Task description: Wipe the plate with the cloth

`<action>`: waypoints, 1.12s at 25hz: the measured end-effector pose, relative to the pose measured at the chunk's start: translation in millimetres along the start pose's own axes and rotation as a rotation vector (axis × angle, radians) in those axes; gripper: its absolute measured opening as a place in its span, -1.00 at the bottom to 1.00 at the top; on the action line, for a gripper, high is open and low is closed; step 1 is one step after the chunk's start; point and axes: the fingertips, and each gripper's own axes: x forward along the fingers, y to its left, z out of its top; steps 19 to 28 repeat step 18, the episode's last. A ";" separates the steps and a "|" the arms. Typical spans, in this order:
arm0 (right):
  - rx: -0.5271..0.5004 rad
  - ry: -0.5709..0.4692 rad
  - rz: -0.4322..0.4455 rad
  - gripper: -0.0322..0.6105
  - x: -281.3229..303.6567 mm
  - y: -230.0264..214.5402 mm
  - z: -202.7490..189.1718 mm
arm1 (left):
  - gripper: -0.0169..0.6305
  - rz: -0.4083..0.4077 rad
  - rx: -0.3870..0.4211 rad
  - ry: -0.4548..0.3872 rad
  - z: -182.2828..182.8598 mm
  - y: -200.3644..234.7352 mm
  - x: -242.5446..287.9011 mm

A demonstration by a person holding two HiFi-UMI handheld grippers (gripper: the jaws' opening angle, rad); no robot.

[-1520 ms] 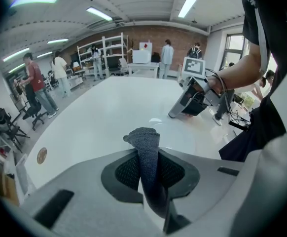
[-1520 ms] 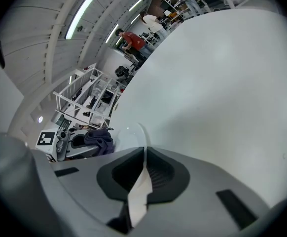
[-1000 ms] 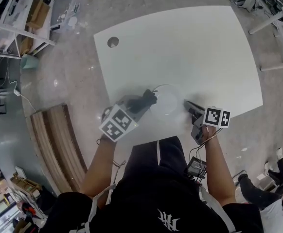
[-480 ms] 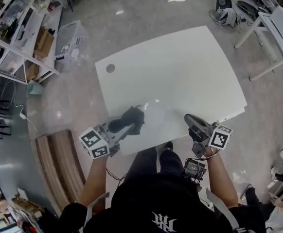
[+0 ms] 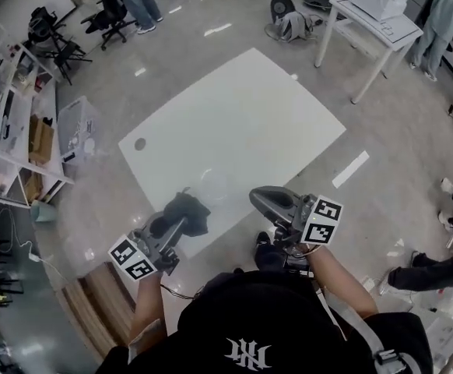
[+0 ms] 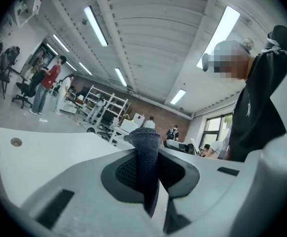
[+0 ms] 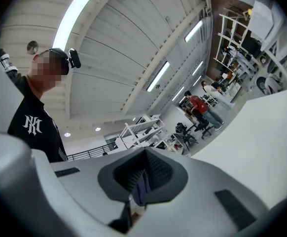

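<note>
A clear glass plate (image 5: 214, 184) sits on the white table (image 5: 234, 123) near its front edge. In the head view my left gripper (image 5: 178, 223) is held above the table's front left, shut on a dark blue cloth (image 5: 184, 211) that bunches at its tips just short of the plate. The left gripper view shows the cloth (image 6: 146, 152) pinched upright between the jaws of the left gripper (image 6: 148, 157), which points level. My right gripper (image 5: 255, 195) hovers off the front edge, right of the plate. In the right gripper view the right gripper (image 7: 142, 181) is shut with nothing held.
The table has a round cable hole (image 5: 139, 143) at its left corner. Shelving (image 5: 8, 131) lines the left wall and a wooden bench (image 5: 86, 302) lies at lower left. A second white table (image 5: 370, 22) stands at the back right, with people and office chairs (image 5: 110, 10) around.
Both grippers have risen off the table and drawn back toward the person. The left lifted the cloth away from the plate. The head view has tilted up to show more of the room.
</note>
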 end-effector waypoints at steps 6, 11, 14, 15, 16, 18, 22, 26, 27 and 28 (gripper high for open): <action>-0.063 -0.045 -0.089 -0.89 -31.6 62.9 -29.3 | -0.78 -0.163 0.028 0.031 -16.6 -55.3 -13.1; -0.089 -0.017 -0.162 -0.89 -43.8 111.3 -85.7 | -0.78 -0.249 -0.016 0.020 -41.5 -88.7 -44.1; -0.112 0.009 -0.183 -0.89 -44.9 123.2 -102.8 | -0.78 -0.253 -0.034 0.023 -51.8 -91.2 -52.2; -0.116 0.012 -0.187 -0.89 -45.8 125.3 -104.2 | -0.78 -0.252 -0.038 0.025 -54.2 -91.7 -53.6; -0.120 0.012 -0.189 -0.89 -46.9 127.2 -104.2 | -0.78 -0.254 -0.041 0.028 -56.4 -92.8 -54.8; -0.131 0.010 -0.195 -0.89 -49.6 130.9 -102.4 | -0.78 -0.259 -0.045 0.035 -60.3 -95.5 -56.8; -0.131 0.010 -0.195 -0.89 -49.6 130.9 -102.4 | -0.78 -0.259 -0.045 0.035 -60.3 -95.5 -56.8; -0.131 0.010 -0.195 -0.89 -49.6 130.9 -102.4 | -0.78 -0.259 -0.045 0.035 -60.3 -95.5 -56.8; -0.131 0.010 -0.195 -0.89 -49.6 130.9 -102.4 | -0.78 -0.259 -0.045 0.035 -60.3 -95.5 -56.8; -0.131 0.010 -0.195 -0.89 -49.6 130.9 -102.4 | -0.78 -0.259 -0.045 0.035 -60.3 -95.5 -56.8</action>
